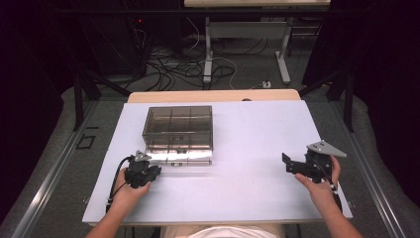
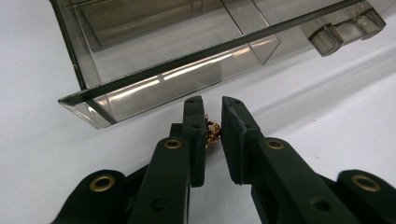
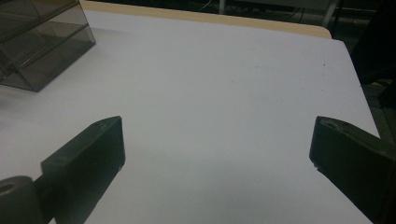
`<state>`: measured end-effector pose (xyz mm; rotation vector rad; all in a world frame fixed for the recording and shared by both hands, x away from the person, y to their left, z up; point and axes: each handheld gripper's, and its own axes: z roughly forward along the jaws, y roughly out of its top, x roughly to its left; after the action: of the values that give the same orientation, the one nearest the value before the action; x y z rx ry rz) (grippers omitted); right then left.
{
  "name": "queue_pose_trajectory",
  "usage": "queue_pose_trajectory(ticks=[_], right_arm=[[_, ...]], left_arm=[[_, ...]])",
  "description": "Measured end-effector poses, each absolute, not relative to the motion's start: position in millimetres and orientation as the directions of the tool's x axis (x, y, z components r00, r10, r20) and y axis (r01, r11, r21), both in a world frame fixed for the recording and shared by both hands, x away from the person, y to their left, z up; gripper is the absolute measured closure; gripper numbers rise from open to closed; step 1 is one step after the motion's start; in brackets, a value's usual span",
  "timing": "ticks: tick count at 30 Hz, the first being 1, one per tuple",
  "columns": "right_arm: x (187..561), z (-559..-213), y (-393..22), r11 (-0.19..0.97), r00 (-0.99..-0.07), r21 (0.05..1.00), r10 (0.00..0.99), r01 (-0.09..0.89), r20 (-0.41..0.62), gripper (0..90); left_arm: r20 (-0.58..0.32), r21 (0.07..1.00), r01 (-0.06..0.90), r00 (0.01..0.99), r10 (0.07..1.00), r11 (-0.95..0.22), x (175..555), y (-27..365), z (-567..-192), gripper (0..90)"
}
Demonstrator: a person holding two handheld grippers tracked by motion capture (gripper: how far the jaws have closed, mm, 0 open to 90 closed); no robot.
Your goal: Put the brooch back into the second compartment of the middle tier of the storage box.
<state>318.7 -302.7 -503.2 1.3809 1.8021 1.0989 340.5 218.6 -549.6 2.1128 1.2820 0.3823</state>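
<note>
My left gripper (image 2: 213, 114) lies low on the white table, jaws nearly together, shut on a small golden, lacy piece (image 2: 213, 132) pinched between the pads. Just beyond its tips is the front edge of a smoky clear compartment box (image 2: 154, 51). In the high view the box (image 1: 178, 126) stands at the table's back left with its lid folded down toward me, and the left gripper (image 1: 154, 171) sits just in front of the lid's left end. My right gripper (image 1: 288, 166) rests at the right side of the table, its jaws (image 3: 217, 140) wide open over bare table.
The white table (image 1: 247, 144) has a wooden strip along its far edge. The box's corner (image 3: 42, 42) shows far off to the left in the right gripper view. Cables and table legs lie on the floor beyond. Dark frames stand at both sides.
</note>
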Motion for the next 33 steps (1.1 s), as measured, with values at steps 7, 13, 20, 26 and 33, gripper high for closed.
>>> queue_pose_trajectory(ticks=[7,13,20,26,33], right_arm=[[318.6,-503.1,-302.7,0.113,-0.271,0.883,0.962,0.456,0.017,3.1],[318.6,-503.2,-302.9,0.114,-0.272,0.882,0.962,0.457,0.017,3.1],[318.6,-503.2,-303.2,0.116,-0.273,0.883,0.962,0.456,0.015,3.1],[318.6,-503.2,-303.1,0.115,-0.274,0.883,0.962,0.456,0.016,3.1],[318.0,-502.7,-302.8,0.114,-0.269,0.881,0.963,0.459,0.016,3.1]], left_arm=[[-0.102,0.639,0.705,0.475,0.874,-0.308,339.9,218.7,-548.4,80.7],[-0.104,0.632,0.711,0.470,0.876,-0.307,339.6,219.7,-546.5,81.0],[-0.130,0.635,0.720,0.457,0.880,-0.280,338.7,220.3,-545.0,81.0],[-0.145,0.638,0.723,0.451,0.881,-0.266,338.0,220.6,-543.3,81.0],[-0.164,0.645,0.724,0.443,0.881,-0.244,336.8,221.8,-540.1,81.0]])
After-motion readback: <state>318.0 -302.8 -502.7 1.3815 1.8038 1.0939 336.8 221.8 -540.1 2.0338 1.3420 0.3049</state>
